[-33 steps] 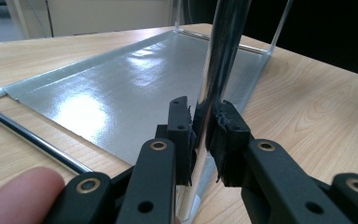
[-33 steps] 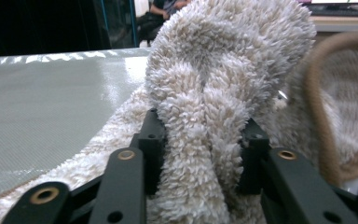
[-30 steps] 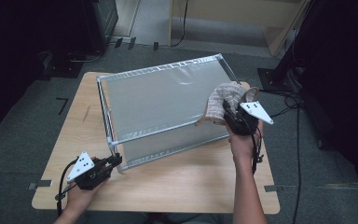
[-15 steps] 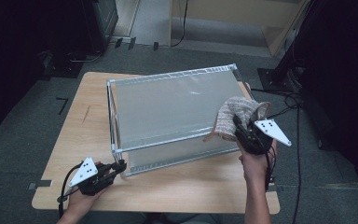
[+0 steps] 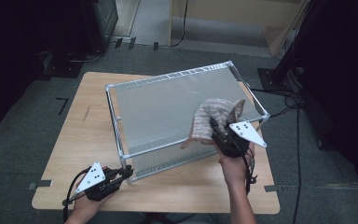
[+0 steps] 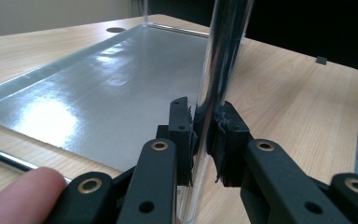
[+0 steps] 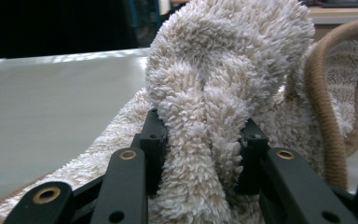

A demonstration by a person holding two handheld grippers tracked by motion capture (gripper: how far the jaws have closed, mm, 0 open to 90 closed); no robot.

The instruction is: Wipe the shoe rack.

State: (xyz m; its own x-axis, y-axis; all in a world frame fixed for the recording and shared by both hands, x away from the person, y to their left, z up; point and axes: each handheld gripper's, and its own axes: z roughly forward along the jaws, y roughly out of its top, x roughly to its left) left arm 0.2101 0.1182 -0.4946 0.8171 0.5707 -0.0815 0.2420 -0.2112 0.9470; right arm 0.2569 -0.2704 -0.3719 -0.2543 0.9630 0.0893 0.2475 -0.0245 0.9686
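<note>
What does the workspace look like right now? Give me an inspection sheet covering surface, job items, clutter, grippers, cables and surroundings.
Surface: wooden table, bare around the case.
Job's things: clear case with metal-edged frame, set at an angle on the table; beige fluffy towel pressed on its top panel near the right end.
Clutter: nothing seen on the table.
Grippers: left gripper has its jaws shut on the case's near-left corner post; right gripper has its jaws shut on a bunched fold of the towel.
Cables: a black cable trails from the left gripper; other cables lie on the floor at the right.
Surroundings: grey carpet, tape marks, dark equipment at the edges.
</note>
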